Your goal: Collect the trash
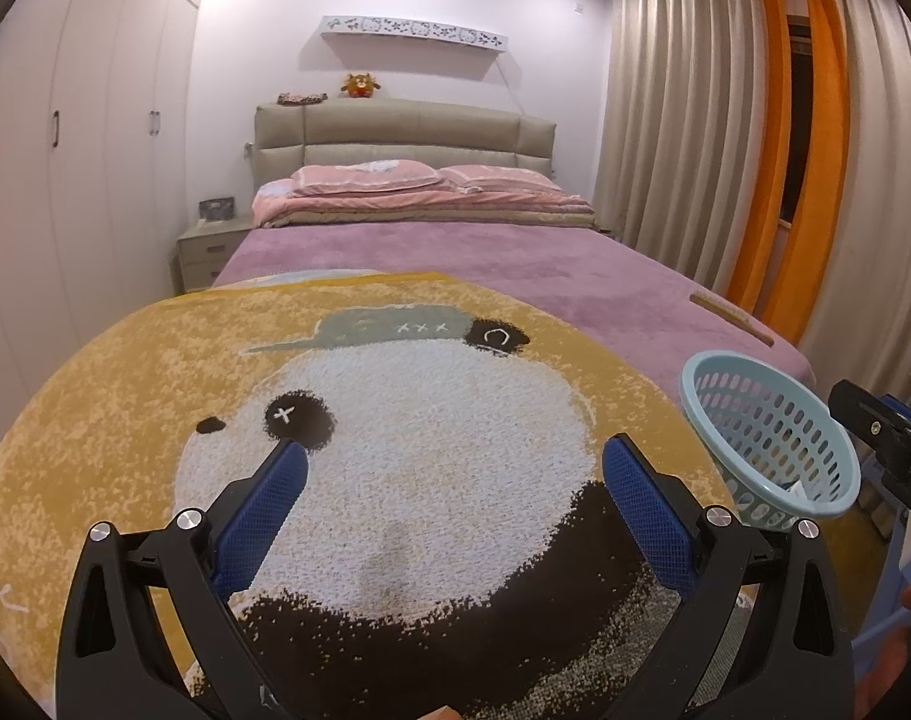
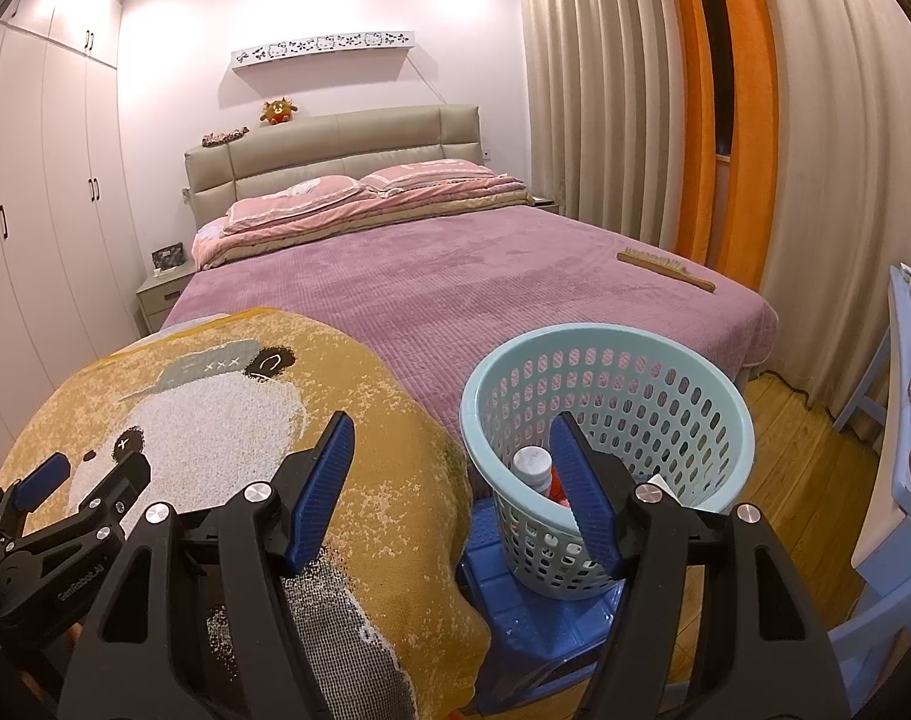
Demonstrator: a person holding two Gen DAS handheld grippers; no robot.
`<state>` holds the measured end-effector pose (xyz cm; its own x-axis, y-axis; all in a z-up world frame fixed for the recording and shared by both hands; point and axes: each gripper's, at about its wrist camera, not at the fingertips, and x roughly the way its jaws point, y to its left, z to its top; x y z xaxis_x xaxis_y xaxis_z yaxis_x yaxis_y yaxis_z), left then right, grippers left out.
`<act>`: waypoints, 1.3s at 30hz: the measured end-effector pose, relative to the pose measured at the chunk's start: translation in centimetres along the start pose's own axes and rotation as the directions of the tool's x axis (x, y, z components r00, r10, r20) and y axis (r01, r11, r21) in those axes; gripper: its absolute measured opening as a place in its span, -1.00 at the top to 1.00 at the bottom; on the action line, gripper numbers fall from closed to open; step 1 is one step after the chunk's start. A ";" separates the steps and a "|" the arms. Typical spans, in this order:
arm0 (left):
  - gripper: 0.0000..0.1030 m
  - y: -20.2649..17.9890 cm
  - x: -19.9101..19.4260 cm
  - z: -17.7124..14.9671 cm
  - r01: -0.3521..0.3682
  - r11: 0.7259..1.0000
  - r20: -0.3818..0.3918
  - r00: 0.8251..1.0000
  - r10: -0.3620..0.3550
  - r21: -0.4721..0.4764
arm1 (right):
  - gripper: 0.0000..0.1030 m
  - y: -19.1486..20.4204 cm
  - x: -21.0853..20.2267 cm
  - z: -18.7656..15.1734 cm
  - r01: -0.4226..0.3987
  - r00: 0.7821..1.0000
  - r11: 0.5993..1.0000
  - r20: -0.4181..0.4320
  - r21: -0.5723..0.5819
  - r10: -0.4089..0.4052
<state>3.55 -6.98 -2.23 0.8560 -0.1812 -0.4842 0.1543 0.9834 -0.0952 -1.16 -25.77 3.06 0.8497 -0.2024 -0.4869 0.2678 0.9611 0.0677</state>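
A light blue perforated basket [image 2: 683, 372] stands on a blue plastic stool [image 2: 533, 618] at the foot of the bed. Inside it lies a white-capped bottle [image 2: 530, 465] with something red beside it. My right gripper [image 2: 452, 438] is open and empty, held just before the basket's near rim. My left gripper [image 1: 455, 462] is open and empty above the yellow panda blanket [image 1: 395, 420]. The basket also shows in the left wrist view [image 1: 767, 420], at the right, and the left gripper shows at lower left of the right wrist view [image 2: 89, 474].
A purple bedspread [image 2: 455, 282] covers the bed, with a wooden brush [image 2: 665, 267] near its right edge. Wardrobes [image 1: 65, 150] line the left wall. Curtains [image 2: 635, 120] hang at the right. A light blue desk [image 2: 899, 480] stands at far right on the wooden floor.
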 end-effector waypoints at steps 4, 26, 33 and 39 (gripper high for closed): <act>-0.86 0.0 0.0 0.0 -0.001 1.000 0.002 1.000 0.001 -0.001 | -0.24 0.1 0.0 0.1 0.001 1.000 1.000 -0.001 0.001 -0.001; -0.86 0.8 1.0 -0.1 -0.017 0.999 -0.059 0.998 0.014 -0.041 | -0.24 0.4 -0.1 0.1 -0.002 1.000 1.000 -0.008 0.011 0.002; -0.86 0.1 -0.1 0.4 -0.046 0.999 0.003 0.999 0.046 -0.005 | -0.24 0.6 -0.5 0.3 0.001 1.000 1.000 0.007 0.008 -0.001; -0.86 -0.5 -2.0 1.2 -0.100 0.994 0.081 0.992 0.097 0.039 | -0.24 1.0 -0.7 0.4 -0.002 1.000 1.000 0.016 0.008 0.002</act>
<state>2.32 -7.07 -0.18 0.9039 -0.0838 -0.4195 0.0869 0.9961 -0.0119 -1.26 -24.76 3.82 0.8571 -0.2037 -0.4731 0.2698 0.9600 0.0755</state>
